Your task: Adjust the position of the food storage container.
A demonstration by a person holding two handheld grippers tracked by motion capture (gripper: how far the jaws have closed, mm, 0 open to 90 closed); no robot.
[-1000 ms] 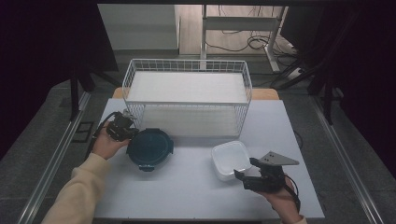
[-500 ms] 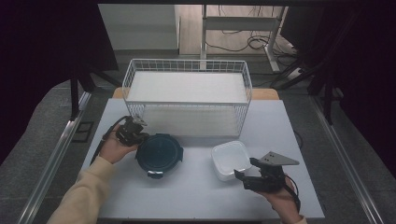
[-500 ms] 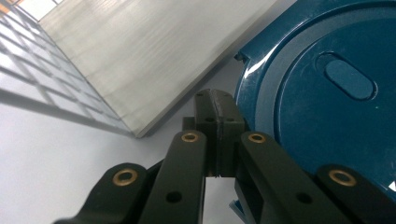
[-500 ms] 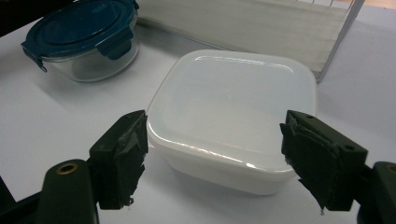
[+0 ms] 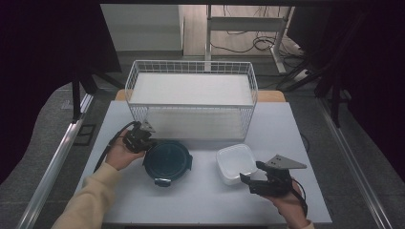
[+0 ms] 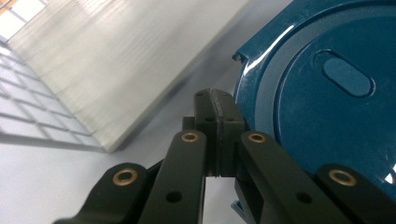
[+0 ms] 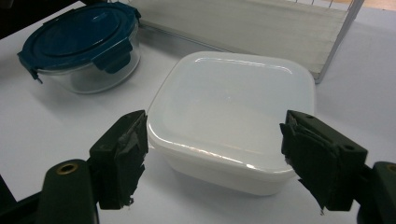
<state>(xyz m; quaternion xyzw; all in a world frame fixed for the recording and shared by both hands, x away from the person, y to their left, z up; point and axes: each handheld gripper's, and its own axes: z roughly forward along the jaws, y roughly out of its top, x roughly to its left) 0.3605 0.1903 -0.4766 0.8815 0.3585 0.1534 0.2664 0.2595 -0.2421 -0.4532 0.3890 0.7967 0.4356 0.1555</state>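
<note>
Two containers on the white table [image 5: 200, 210], in front of the wire basket [image 5: 191, 90]. At left, left gripper [image 5: 138, 139] with jaws pressed together on nothing, tips just beside the rim of the round blue-lidded glass container [image 5: 167, 161], contact hard to make out, the lid cut off at the edge in the left gripper view. At right, right gripper [image 7: 215, 158] spread wide, flanking the near edge of the square white lidded box [image 7: 229, 116] without clear touch, one fingertip [image 7: 122, 154] ragged, box contents hidden.
</note>
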